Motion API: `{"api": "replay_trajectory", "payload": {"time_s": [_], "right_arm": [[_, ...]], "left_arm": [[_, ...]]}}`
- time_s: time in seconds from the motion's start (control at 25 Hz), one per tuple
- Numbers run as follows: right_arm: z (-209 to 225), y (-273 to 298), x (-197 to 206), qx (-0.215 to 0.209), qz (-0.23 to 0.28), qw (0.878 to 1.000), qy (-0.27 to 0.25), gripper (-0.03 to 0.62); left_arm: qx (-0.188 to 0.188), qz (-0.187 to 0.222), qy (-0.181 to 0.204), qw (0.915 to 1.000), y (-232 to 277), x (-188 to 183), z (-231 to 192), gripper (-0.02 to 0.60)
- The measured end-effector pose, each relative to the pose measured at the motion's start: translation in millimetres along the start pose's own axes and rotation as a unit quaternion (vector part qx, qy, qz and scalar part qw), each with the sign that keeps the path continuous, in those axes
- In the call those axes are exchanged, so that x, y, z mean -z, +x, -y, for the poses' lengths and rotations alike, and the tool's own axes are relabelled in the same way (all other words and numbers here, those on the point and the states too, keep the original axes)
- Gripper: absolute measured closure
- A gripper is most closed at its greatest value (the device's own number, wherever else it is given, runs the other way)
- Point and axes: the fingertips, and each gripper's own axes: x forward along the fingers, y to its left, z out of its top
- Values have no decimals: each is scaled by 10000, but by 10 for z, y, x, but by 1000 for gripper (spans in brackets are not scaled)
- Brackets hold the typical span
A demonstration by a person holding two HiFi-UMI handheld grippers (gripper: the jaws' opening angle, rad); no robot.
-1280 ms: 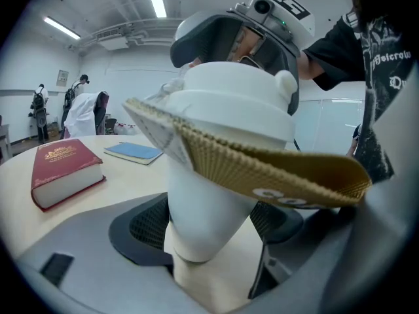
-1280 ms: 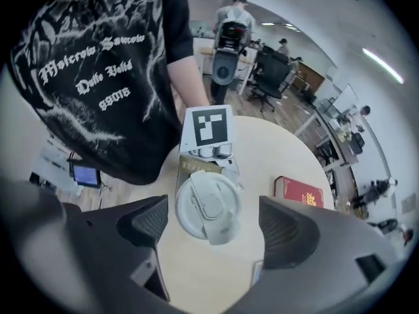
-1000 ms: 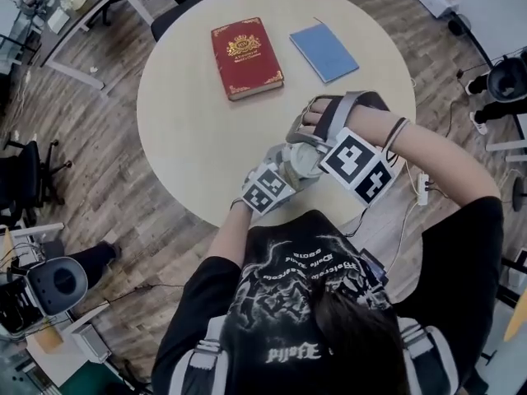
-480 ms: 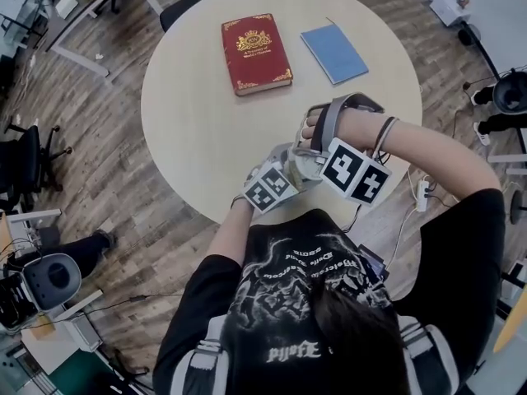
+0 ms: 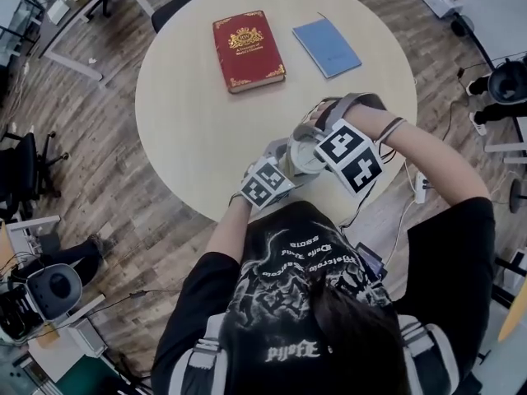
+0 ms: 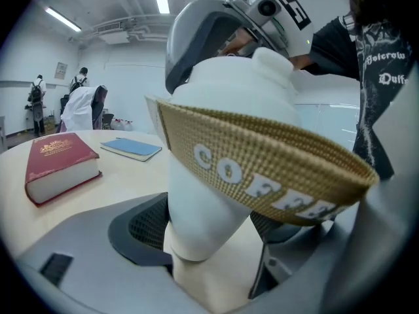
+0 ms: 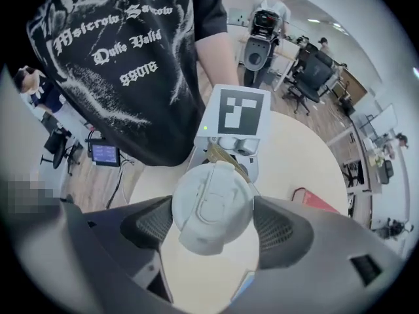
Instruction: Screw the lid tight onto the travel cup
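Capping the tan-sleeved white travel cup [image 6: 209,208] sits a white lid [image 7: 213,205].

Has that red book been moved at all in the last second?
No. The red book lies beside the blue notebook with the same gap and angle as before; only the camera's view of the table shifted.

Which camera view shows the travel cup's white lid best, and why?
The right gripper view: it looks straight down on the lid, showing its whole round top. The left gripper view shows it side-on above the woven sleeve; the head view shows only a small, partly covered patch.
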Motion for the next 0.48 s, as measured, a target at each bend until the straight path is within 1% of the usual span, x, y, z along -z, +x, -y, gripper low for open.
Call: {"api": "replay_trajectory", "payload": {"time_s": [0.12, 0.24, 0.36, 0.48], "right_arm": [[24, -6, -6, 147, 110, 9977, 654, 203], [34, -3, -3, 345, 200, 9910, 1281, 203], [25, 21, 24, 556, 307, 9788, 1947, 203], [36, 9, 19, 812, 465, 9618, 2573, 203]], "left_arm": [[-18, 20, -42, 10000, -6, 2, 1, 173], [-58, 28, -51, 10000, -4, 13, 0, 173], [-112, 58, -85, 9999, -6, 23, -4, 173], [-167, 120, -150, 9997, -8, 32, 5, 173]]}}
